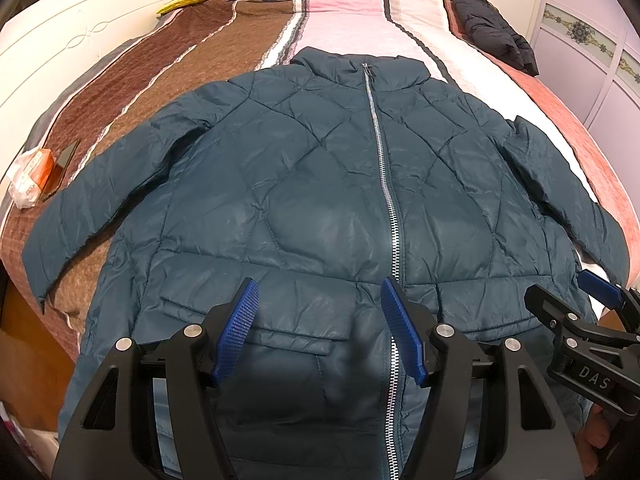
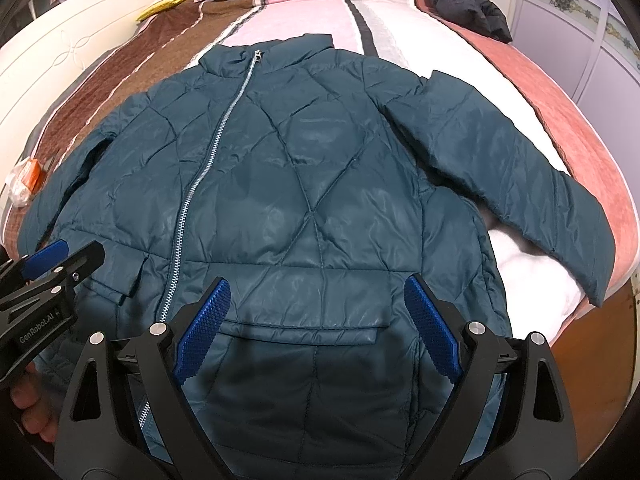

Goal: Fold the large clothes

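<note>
Jacket, a teal quilted puffer zipped to the collar, is lying face up across the striped bedspread, its hem draping toward the near edge of the bed, where the person is standing. Both sleeves are spreading out to the sides, the layout a first fold wants: nothing is tucked yet, so folding appears not to have begun.

The left gripper is hovering over the hem beside the zipper, its 2 blue pads parted with only fabric far below them, gripping nothing. The right gripper is hanging over the pocket flap on the other front panel, its jaws likewise spread and empty. Each is angling down at the garment, probably sizing up where to pinch.

A folded black garment is sitting at the far right of the bed, likely finished work. An orange packet is resting near the left sleeve's cuff, close enough to get swept when that sleeve is folded in.
</note>
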`<act>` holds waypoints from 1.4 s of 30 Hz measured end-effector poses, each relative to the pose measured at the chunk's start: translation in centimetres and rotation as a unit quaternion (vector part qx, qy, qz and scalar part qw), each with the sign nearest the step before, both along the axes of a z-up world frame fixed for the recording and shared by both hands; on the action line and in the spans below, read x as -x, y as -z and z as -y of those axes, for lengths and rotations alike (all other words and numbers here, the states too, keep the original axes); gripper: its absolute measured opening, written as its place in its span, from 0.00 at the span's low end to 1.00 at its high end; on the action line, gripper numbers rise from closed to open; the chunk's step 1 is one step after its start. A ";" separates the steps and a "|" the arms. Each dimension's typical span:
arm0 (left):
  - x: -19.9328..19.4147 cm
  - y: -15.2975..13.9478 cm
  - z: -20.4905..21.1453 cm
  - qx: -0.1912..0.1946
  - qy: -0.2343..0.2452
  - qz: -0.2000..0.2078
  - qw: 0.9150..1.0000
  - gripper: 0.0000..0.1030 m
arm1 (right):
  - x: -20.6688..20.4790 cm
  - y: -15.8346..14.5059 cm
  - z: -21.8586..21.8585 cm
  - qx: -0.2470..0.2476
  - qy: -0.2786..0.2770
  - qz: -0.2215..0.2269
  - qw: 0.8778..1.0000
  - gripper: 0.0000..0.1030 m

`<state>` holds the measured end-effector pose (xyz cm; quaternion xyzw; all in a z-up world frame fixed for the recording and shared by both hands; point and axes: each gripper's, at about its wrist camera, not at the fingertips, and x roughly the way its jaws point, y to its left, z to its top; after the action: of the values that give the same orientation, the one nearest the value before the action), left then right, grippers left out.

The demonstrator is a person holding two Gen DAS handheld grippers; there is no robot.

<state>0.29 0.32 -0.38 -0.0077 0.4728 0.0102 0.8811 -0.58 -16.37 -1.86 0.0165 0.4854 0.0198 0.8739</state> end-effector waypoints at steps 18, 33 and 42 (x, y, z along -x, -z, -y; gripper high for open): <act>0.0 0.0 0.0 0.000 0.001 -0.001 1.000 0.61 | 0.0 0.2 0.0 0.000 0.000 -0.002 1.000 0.86; 0.0 0.0 0.0 0.000 0.001 -0.001 1.000 0.61 | 0.0 0.2 0.0 -0.001 0.000 -0.003 1.000 0.86; 0.0 0.0 0.0 0.001 0.001 -0.001 1.000 0.61 | 0.0 0.2 0.0 -0.001 0.000 -0.004 1.000 0.86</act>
<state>0.31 0.34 -0.37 -0.0078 0.4738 0.0093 0.8805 -0.62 -16.37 -2.09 0.0177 0.4889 0.0201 0.8719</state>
